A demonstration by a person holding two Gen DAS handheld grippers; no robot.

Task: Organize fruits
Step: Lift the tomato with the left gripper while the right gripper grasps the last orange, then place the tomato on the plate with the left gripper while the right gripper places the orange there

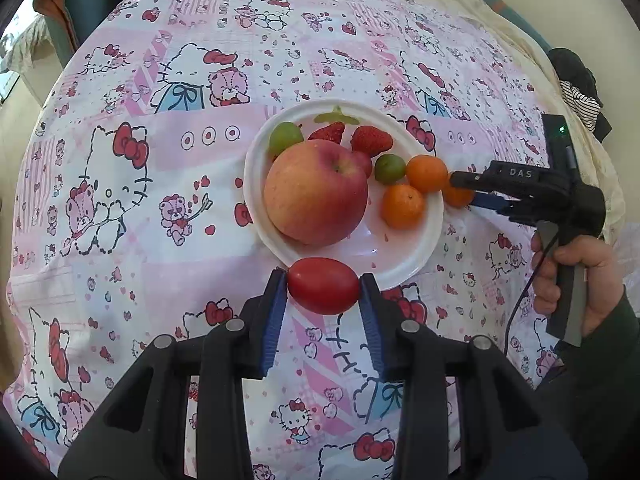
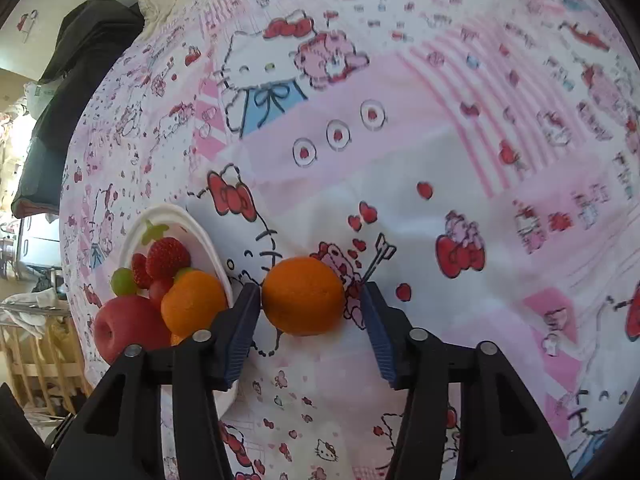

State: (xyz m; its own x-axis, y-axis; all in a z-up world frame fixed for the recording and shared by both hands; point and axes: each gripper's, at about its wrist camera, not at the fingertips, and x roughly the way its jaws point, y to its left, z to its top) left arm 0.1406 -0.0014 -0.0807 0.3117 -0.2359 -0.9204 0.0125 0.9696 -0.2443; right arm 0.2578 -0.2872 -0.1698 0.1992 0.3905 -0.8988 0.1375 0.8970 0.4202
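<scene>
I have the left hand-held gripper (image 1: 323,286) closed on a small oval red tomato (image 1: 323,286), its blue pads pressing both ends, and it sits right at the near rim of the round white plate (image 1: 416,256). My right hand-held gripper (image 2: 310,300) brackets a small round orange citrus fruit (image 2: 303,296) just outside the plate's right edge. One pad touches the fruit while the other stands a little off it, so I judge this gripper open and the grasp not yet made. That fruit appears to rest on the pink cartoon-print cloth (image 1: 120,184) covering the table, though the fisheye view makes the contact hard to confirm.

Most of the sorting looks done. On the plate I count a large red-yellow apple (image 1: 316,192) at the centre, two red strawberries (image 1: 371,140) and a pale green leafy stem piece (image 1: 337,117) behind it, a round green fruit (image 1: 285,138) at the plate's back left, and a second green one (image 1: 389,168) right of the apple. Two more small oranges (image 1: 402,206) lie at the plate's right side.

What remains, by my reading, is the tomato in my left gripper and the orange between my right fingers. I see no other loose fruit on the cloth around the plate.
</scene>
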